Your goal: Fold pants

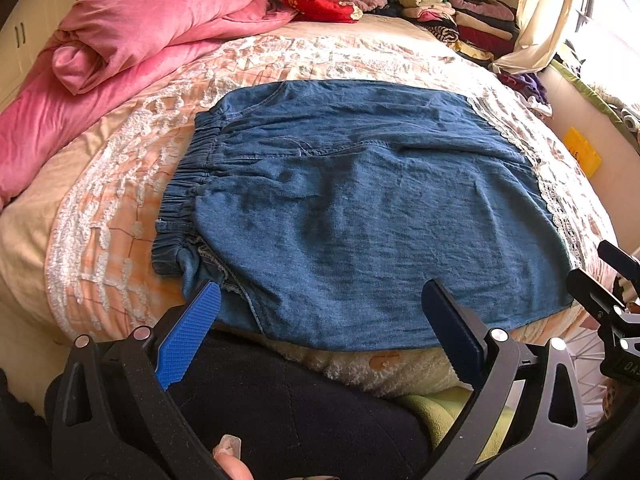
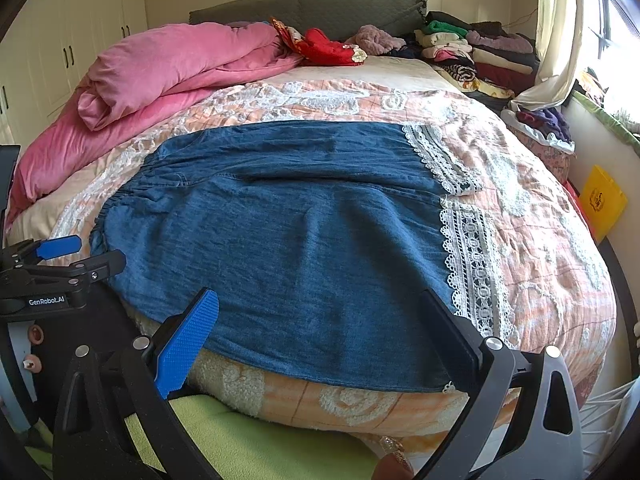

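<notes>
Blue denim pants [image 1: 352, 208] lie flat and folded on the bed, elastic waistband [image 1: 188, 188] to the left, white lace leg trim [image 2: 468, 256] to the right. My left gripper [image 1: 320, 292] is open and empty, hovering over the pants' near edge by the waistband corner. My right gripper [image 2: 320, 296] is open and empty over the near edge by the lace hem. In the right wrist view the left gripper [image 2: 76, 256] shows at the left edge; in the left wrist view the right gripper [image 1: 600, 272] shows at the right edge.
A pink quilt [image 1: 132, 44] is bundled at the far left of the bed [image 2: 540, 240]. Stacked folded clothes [image 2: 472, 52] and a red garment [image 2: 324, 48] lie by the headboard. A yellow box [image 2: 602, 200] sits on the right by the window wall.
</notes>
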Available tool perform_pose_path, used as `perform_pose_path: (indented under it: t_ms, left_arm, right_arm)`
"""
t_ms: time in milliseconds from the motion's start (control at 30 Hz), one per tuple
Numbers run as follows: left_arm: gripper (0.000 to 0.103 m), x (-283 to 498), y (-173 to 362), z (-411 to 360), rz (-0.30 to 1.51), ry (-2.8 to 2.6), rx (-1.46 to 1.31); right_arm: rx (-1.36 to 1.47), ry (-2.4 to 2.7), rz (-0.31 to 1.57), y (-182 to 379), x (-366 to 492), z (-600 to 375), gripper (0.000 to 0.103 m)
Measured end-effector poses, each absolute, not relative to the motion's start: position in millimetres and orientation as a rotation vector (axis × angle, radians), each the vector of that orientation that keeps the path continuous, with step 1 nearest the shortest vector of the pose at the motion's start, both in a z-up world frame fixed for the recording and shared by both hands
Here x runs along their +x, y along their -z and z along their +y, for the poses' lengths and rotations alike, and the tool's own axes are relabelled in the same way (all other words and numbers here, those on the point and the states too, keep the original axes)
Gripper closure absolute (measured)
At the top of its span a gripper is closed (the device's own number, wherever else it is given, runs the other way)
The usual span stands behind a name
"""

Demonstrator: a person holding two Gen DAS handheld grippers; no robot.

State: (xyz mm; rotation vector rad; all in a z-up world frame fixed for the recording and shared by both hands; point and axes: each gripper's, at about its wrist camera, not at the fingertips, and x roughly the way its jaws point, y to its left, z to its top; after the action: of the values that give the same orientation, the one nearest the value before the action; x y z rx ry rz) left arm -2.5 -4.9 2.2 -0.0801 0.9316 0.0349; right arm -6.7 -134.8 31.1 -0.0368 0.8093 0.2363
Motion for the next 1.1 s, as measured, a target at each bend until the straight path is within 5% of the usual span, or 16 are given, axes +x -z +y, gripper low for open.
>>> perform_pose_path:
  t_ms: [1100]
  left_arm:
    - [0.009,5,-1,9,0.932,-0.053,-0.085]
  right_arm:
    - [-0.041,-0.268,0.821,-27,1,-129,0.004]
